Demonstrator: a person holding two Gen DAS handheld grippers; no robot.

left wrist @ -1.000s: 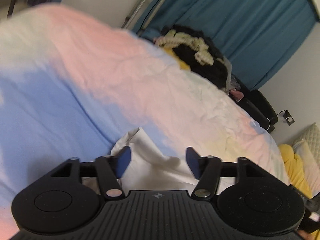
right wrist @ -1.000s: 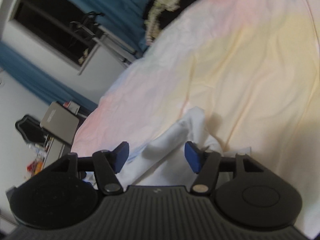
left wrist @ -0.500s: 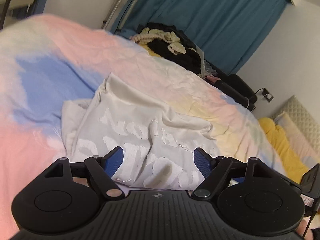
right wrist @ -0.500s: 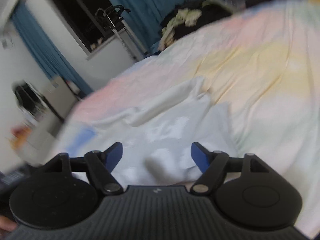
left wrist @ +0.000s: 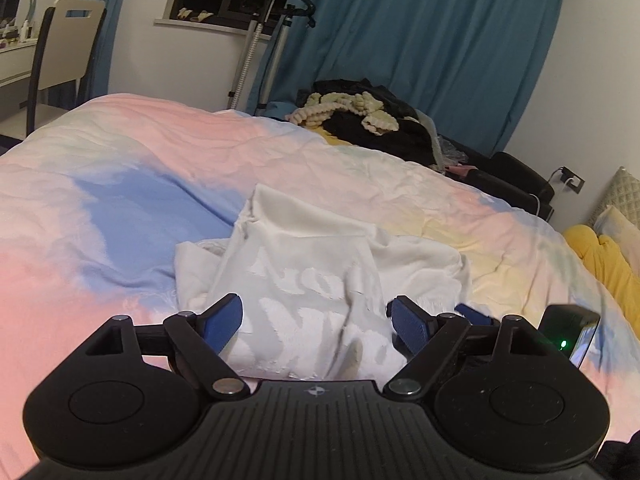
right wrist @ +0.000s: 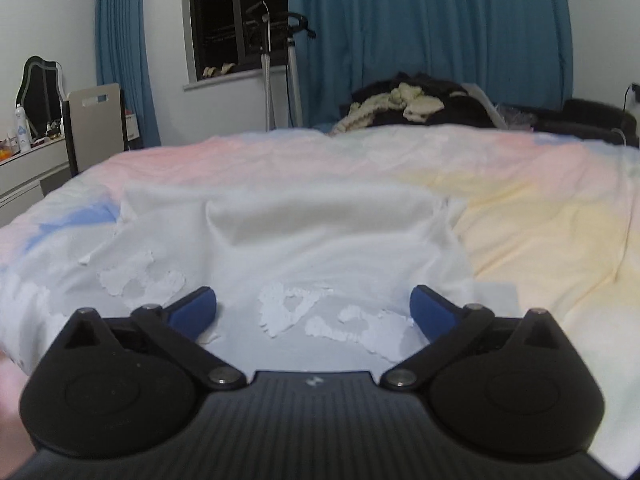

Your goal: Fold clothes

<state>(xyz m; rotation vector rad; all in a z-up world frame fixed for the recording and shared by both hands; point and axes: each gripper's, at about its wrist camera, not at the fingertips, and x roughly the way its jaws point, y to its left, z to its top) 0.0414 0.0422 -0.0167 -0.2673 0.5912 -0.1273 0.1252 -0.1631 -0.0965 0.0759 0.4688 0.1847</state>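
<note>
White garment [left wrist: 320,280] lies crumpled on the bedspread [left wrist: 120,184] under both grippers' just-widened, empty fingers [left wrist: 224,320].

Garment [left wrist: 316,280]: on the bed cover [left wrist: 120,208], rumpled, directly ahead of both grippers.
Left gripper [left wrist: 318,322]: above the garment's near edge (pads apart, not touching the cloth).
Right gripper [right wrist: 314,310]: over the garment's near edge, just right of the left gripper.
Clothes heap [left wrist: 372,120]: at the bed's far side, behind the garment.
Chair [left wrist: 64,48]: left of the bed, beside a desk.
Curtain [left wrist: 420,48]: behind the clothes heap.
</note>
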